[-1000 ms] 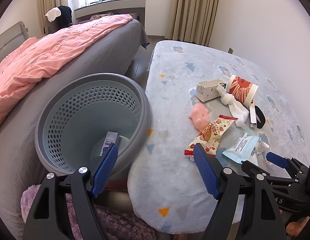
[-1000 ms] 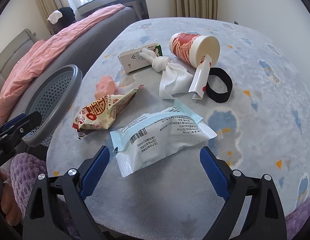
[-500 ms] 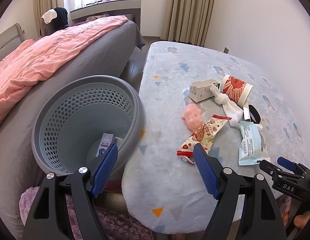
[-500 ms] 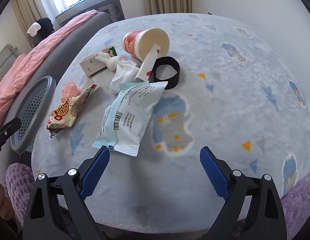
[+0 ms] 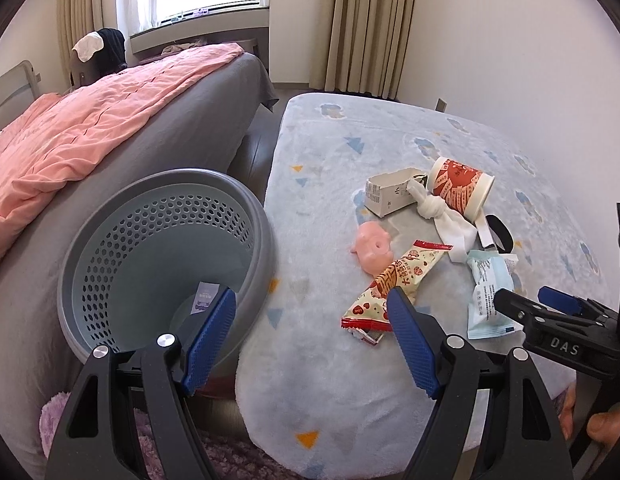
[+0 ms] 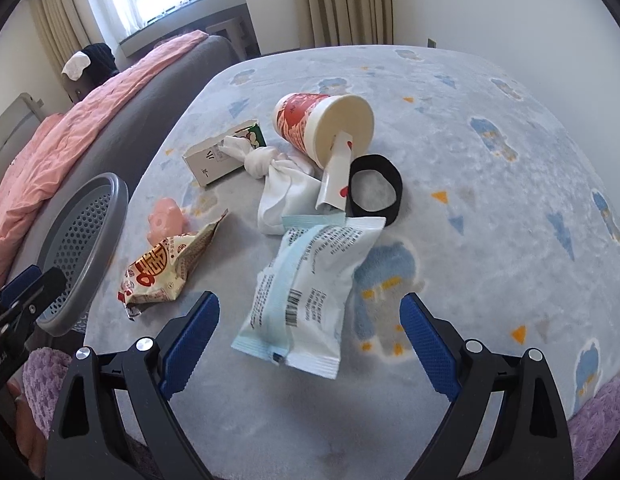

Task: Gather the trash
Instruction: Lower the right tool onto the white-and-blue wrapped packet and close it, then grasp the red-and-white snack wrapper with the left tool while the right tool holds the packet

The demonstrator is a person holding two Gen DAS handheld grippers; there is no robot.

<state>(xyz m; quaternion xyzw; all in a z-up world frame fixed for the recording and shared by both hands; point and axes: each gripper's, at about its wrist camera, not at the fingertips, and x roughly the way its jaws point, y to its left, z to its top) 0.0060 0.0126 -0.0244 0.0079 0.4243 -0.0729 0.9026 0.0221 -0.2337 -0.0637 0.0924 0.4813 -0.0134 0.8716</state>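
Note:
Trash lies on a pale blue patterned table (image 6: 490,184): a white and blue wipes packet (image 6: 305,292) (image 5: 488,294), a red and cream snack wrapper (image 6: 169,268) (image 5: 394,280), a pink pig-shaped piece (image 6: 165,220) (image 5: 372,244), a knotted white cloth (image 6: 277,184), a small white carton (image 6: 217,158), a tipped red paper cup (image 6: 322,128) and a black band (image 6: 374,188). My right gripper (image 6: 310,344) is open and empty, just short of the wipes packet. My left gripper (image 5: 312,338) is open and empty between the grey basket (image 5: 89,240) and the table edge.
The grey perforated basket (image 6: 117,192) stands left of the table and holds a small packet (image 5: 205,300). A bed with a pink duvet (image 5: 89,132) lies behind it. A purple fluffy rug (image 6: 41,372) is below.
Both grippers stayed open while their views shifted. The wipes packet now lies lengthwise right in front of my right gripper, nearer than half a second ago. My left gripper's view has tilted up a little.

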